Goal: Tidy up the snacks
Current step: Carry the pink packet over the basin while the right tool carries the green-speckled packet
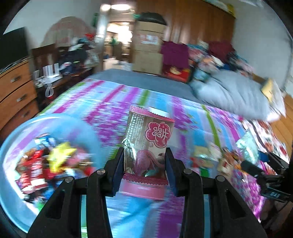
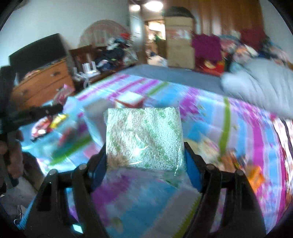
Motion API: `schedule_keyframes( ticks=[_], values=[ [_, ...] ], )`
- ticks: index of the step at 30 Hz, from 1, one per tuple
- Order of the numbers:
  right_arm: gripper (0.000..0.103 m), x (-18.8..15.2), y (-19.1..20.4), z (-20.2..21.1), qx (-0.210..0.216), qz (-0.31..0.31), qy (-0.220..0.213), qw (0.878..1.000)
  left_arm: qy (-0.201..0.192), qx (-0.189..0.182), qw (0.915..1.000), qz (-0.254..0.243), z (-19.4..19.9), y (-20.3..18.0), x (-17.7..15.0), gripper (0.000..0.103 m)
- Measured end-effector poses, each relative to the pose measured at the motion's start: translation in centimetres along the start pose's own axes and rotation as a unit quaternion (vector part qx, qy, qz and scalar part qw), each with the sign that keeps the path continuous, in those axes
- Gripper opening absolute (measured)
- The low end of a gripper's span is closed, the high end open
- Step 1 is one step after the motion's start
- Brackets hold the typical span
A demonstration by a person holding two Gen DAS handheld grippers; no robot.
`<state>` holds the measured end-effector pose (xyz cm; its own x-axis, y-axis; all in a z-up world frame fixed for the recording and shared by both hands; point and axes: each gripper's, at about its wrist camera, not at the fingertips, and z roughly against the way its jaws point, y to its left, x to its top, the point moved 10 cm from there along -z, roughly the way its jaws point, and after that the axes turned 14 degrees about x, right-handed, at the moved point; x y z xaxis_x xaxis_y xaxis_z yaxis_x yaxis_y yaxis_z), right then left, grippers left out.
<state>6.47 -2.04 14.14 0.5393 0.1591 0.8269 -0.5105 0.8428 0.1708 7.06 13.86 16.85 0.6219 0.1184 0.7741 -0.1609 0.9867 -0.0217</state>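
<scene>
Left tongs (image 1: 145, 161) pinch a pink packet (image 1: 148, 146) (bowl rim (image 1: 11, 146) beside); right tongs (image 2: 146, 157) pinch a green-speckled pack (image 2: 144, 139).

We're in a home bedroom, lived-in and busy. A wide bed fills the middle, spread with a bright cover of pink, blue and green stripes (image 1: 102, 102), and a rumpled pale-grey quilt (image 1: 236, 95) is bunched along its far right side. On the left stands an orange-brown wooden chest of drawers with metal handles (image 1: 16, 91), a black flat screen (image 1: 12, 45) on top of it. Beside that, a dark wooden desk (image 2: 86, 53) heaped with clothes. Tall brown cardboard boxes (image 1: 148, 45) are stacked by the open doorway (image 1: 119, 36), wood-panelled wardrobe doors (image 1: 201, 23) run behind, and a round ceiling lamp (image 2: 153, 4) glows overhead.
</scene>
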Motion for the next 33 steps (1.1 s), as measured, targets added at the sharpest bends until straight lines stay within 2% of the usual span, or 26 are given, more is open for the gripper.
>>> schedule_keyframes(
  ticks=[8,13,16,21,33],
  values=[
    [0.076,7.2,10.3,-6.5,0.086,0.056,-0.003,0.995,0.002,0.082,0.9930,0.085,-1.4,13.9,2.1,0.043],
    [0.076,9.0,16.1,-10.7,0.140,0.065,0.017,0.988,0.013,0.129,0.9847,0.116,-2.9,20.9,2.1,0.043],
    [0.076,8.9,18.5,-13.1,0.162,0.065,0.038,0.984,0.025,0.145,0.9806,0.129,-3.9,23.6,1.7,0.043],
    [0.076,8.2,21.5,-16.1,0.183,0.073,0.073,0.978,0.049,0.158,0.9760,0.142,-5.3,26.6,0.2,0.043],
    [0.076,7.4,24.0,-18.0,0.197,0.083,0.099,0.972,0.056,0.156,0.9753,0.146,-5.8,27.0,-0.6,0.042]
  ],
)
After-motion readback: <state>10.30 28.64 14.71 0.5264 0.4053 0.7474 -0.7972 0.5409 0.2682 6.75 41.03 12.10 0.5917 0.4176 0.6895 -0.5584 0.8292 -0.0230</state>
